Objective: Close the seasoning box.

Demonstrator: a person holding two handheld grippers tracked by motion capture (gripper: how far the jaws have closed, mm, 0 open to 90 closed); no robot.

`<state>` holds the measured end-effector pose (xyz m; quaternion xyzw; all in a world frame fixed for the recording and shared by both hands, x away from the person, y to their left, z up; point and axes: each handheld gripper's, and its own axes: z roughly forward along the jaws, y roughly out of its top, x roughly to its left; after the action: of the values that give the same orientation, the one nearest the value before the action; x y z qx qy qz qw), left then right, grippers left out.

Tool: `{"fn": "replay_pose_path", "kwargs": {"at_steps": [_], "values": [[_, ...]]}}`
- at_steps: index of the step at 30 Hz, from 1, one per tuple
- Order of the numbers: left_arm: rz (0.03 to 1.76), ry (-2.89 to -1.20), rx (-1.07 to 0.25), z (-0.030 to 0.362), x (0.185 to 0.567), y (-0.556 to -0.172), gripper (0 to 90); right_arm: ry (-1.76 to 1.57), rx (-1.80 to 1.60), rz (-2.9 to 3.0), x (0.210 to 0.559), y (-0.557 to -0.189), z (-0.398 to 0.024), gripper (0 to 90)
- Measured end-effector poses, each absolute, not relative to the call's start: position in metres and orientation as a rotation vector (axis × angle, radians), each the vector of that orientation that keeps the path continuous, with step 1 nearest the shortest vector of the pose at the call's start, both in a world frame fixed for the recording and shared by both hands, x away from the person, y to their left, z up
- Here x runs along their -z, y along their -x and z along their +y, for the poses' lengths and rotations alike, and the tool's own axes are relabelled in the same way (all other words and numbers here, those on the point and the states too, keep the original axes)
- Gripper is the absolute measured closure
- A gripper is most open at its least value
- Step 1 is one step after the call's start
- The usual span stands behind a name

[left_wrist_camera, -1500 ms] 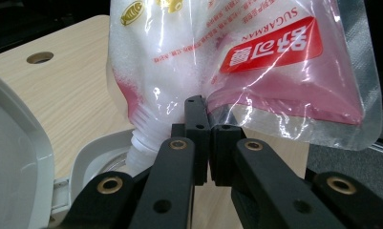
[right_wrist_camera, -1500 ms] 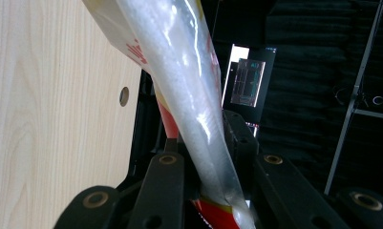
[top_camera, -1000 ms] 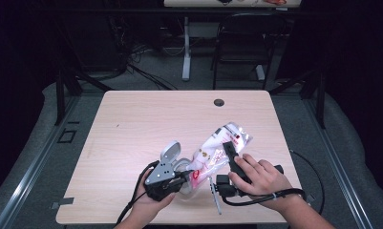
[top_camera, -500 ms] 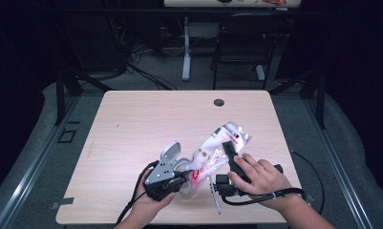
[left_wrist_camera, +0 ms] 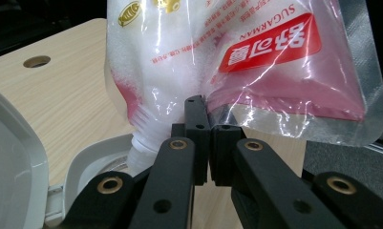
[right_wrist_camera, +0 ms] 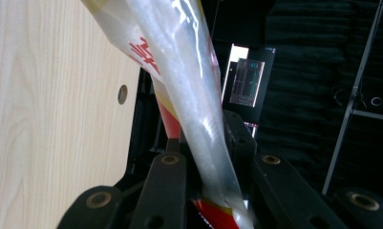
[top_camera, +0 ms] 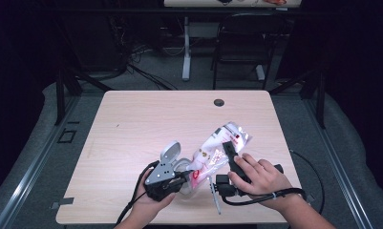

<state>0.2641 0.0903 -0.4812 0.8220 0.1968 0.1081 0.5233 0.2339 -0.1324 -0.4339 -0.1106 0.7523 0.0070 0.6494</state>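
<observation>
A clear sugar pouch (top_camera: 218,145) with red print hangs tilted over the table's near half, spout end down. Its white threaded spout (left_wrist_camera: 142,138) points into an open white container (left_wrist_camera: 91,160), whose lid (top_camera: 170,152) stands raised. My left gripper (top_camera: 175,181) is shut, and its jaws (left_wrist_camera: 206,112) pinch the pouch's lower seam beside the spout. My right gripper (top_camera: 228,160) is shut on the pouch's upper body, the film (right_wrist_camera: 198,109) running up between its two jaws (right_wrist_camera: 206,138). A hand covers most of each gripper in the high view.
The wooden table (top_camera: 146,124) has a round cable hole (top_camera: 219,102) near its far edge. Black cables (top_camera: 256,200) trail off the near edge from both grippers. A thin grey strip (top_camera: 214,193) lies by the right hand. A chair (top_camera: 241,47) stands beyond the table.
</observation>
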Motion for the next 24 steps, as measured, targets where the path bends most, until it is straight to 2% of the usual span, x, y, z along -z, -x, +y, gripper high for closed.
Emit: {"fn": "replay_pose_path", "kwargs": {"at_steps": [24], "values": [[0.471, -1.958, -0.26, 0.0916, 0.4807, -0.2642, 88.7, 0.265, -0.022, 1.701, 0.4325, -0.2343, -0.1311, 81.6]]}}
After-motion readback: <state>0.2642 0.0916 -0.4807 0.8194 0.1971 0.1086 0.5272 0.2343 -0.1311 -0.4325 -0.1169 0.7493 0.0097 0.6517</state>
